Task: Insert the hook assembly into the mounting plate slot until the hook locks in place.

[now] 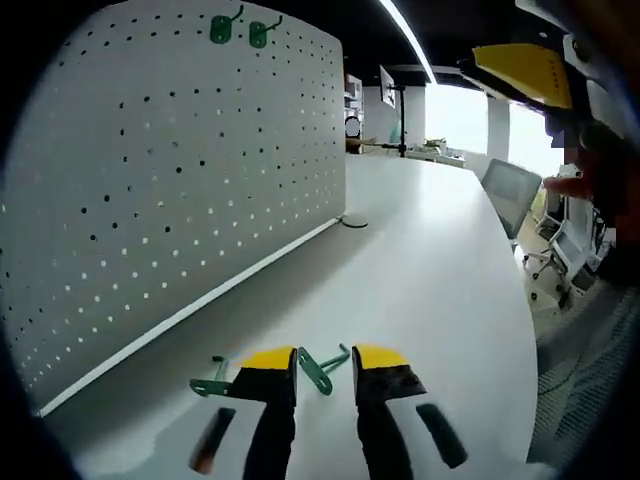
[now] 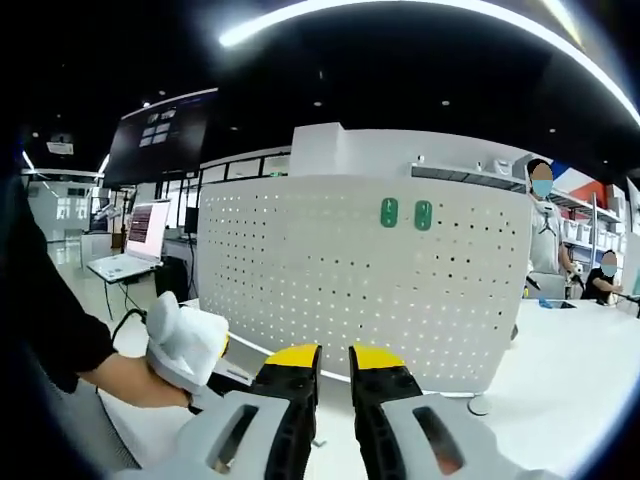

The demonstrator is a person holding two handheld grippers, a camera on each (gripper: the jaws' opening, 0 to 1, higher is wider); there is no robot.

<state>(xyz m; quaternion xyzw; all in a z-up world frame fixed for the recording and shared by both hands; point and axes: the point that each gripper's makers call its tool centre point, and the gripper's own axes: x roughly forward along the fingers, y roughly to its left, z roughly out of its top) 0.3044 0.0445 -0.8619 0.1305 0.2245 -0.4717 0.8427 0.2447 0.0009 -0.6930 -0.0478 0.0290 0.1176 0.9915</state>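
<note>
green hook (image 1: 322,368) lies on the worktop (image 1: 430,260) between the left gripper's (image 1: 325,362) parted jaws, ready for pickup; right gripper (image 2: 335,362), slightly open and empty, faces the pegboard (image 2: 400,290)

Both grippers have black jaws with yellow tips; the person's sleeve (image 2: 55,330) is dark.

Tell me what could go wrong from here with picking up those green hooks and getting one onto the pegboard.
1. Two green hooks lie close together on the table, one between the left gripper jaws and another just beside them. Closing now could nudge the second hook or pinch the first at an awkward angle.
2. The pegboard already carries two hooks near its top, and its many look-alike holes invite a wrong placement.
</note>
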